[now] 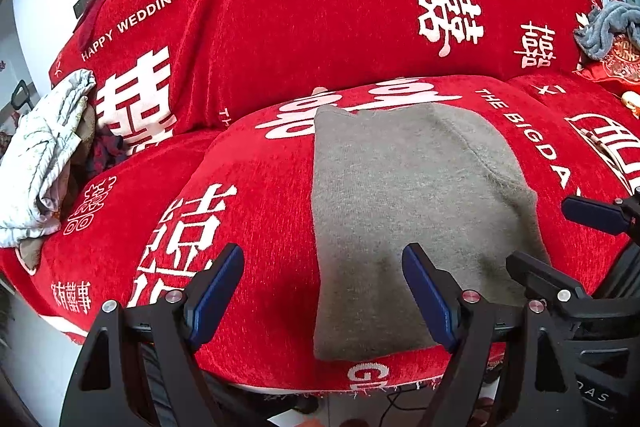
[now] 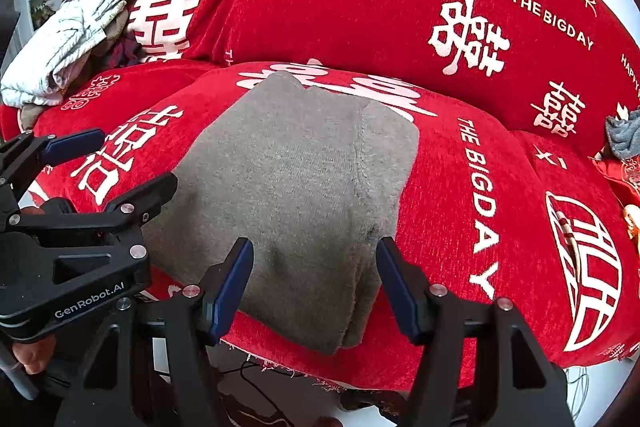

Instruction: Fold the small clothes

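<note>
A grey knit garment (image 1: pixel 404 211) lies folded flat on the red sofa cushion (image 1: pixel 256 187); it also shows in the right wrist view (image 2: pixel 296 187). My left gripper (image 1: pixel 324 291) is open and empty, above the garment's near left edge. My right gripper (image 2: pixel 316 279) is open and empty, over the garment's near right corner. Each gripper shows in the other's view: the right one (image 1: pixel 560 239) at the right edge, the left one (image 2: pixel 100 163) at the left.
A white crumpled cloth (image 1: pixel 44 155) is piled at the sofa's left end. A grey-blue cloth (image 1: pixel 608 27) lies on a red embroidered cushion (image 1: pixel 616 63) at the right. The sofa's front edge (image 1: pixel 360 379) runs just below the garment.
</note>
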The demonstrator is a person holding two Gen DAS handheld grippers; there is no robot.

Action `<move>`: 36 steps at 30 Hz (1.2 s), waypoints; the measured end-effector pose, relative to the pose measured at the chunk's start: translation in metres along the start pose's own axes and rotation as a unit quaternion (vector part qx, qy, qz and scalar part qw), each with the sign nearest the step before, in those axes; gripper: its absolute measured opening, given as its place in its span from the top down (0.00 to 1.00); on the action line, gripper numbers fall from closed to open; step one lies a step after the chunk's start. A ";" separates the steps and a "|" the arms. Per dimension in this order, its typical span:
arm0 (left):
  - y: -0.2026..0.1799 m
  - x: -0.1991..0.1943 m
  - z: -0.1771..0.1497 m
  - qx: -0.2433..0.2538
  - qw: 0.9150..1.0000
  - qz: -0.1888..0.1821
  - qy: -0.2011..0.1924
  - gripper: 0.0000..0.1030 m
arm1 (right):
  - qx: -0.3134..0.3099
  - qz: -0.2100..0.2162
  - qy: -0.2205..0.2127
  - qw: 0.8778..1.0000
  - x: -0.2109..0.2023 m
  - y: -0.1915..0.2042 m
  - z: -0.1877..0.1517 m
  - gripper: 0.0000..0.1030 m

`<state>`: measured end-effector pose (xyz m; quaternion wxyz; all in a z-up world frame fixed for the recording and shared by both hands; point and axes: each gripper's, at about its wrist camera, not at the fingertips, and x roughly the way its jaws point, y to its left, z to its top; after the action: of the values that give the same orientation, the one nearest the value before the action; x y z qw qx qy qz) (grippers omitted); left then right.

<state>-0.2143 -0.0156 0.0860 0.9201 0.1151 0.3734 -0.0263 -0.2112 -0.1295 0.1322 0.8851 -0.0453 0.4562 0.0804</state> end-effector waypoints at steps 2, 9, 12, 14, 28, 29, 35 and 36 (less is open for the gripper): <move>0.001 0.000 0.000 -0.001 1.000 -0.001 0.001 0.20 | -0.001 0.000 0.000 1.000 0.000 0.000 0.000 0.35; 0.001 0.000 -0.001 0.002 1.000 -0.002 0.000 0.20 | -0.001 -0.001 0.000 1.000 0.000 0.000 0.000 0.35; 0.002 0.000 -0.001 0.001 1.000 -0.002 0.000 0.20 | 0.000 0.000 -0.001 1.000 0.000 0.000 0.000 0.35; 0.002 0.000 0.000 0.000 1.000 -0.003 0.000 0.20 | 0.000 -0.001 0.000 1.000 0.000 0.000 0.000 0.35; 0.002 -0.004 0.002 0.000 1.000 -0.001 -0.002 0.20 | -0.001 0.000 -0.004 1.000 -0.004 -0.003 0.001 0.35; 0.002 -0.005 0.002 0.000 1.000 -0.001 -0.002 0.20 | -0.001 0.001 -0.004 1.000 -0.003 -0.003 0.001 0.35; 0.002 -0.005 0.003 0.000 1.000 -0.001 -0.003 0.20 | 0.000 0.001 -0.007 1.000 -0.007 -0.005 0.004 0.35; 0.002 -0.005 0.002 0.000 1.000 -0.001 -0.002 0.20 | 0.000 0.001 -0.007 1.000 -0.008 -0.005 0.004 0.35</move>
<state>-0.2163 -0.0145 0.0919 0.9209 0.1149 0.3715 -0.0274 -0.2116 -0.1347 0.1406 0.8882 -0.0445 0.4500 0.0817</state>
